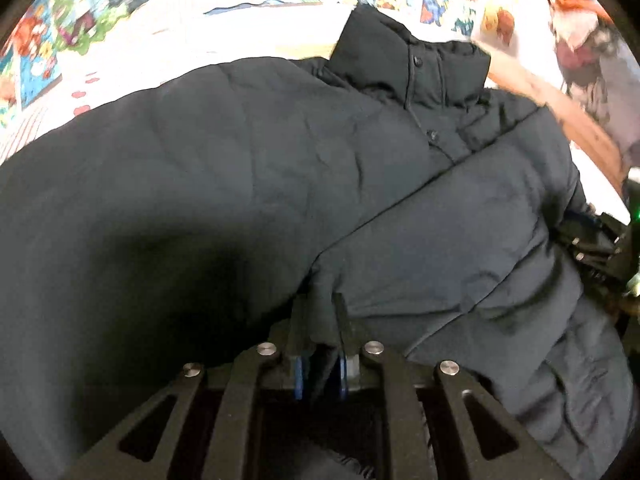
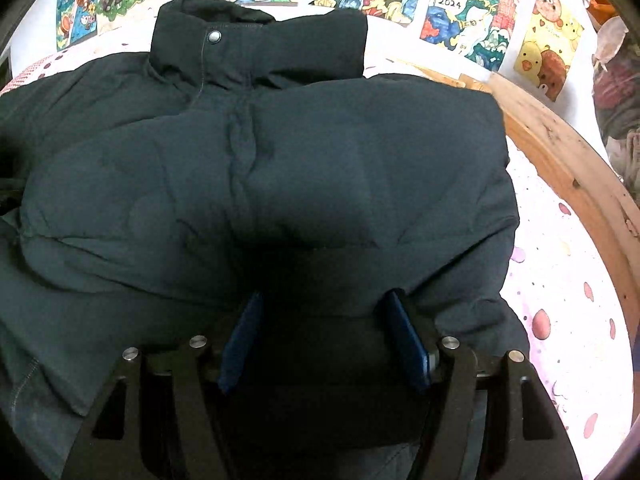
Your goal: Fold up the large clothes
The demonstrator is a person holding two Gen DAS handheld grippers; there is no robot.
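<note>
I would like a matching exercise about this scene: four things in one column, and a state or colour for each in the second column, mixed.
Things:
1. left tool
2. right tool
3. jacket collar
4. wooden edge

States:
a. light brown, curves along the right side
b. wide open around a thick fold
c. stands up, with a metal snap
d. shut on a thin fold of the jacket

Pairs: 1-d, 2-b, 3-c, 4-a

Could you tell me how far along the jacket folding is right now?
Done: the dark puffer jacket lies front-up, one sleeve folded across the chest. In hand: the left gripper pinches that sleeve's cuff; the right gripper stands open at the hem. Left: the remaining folds.
</note>
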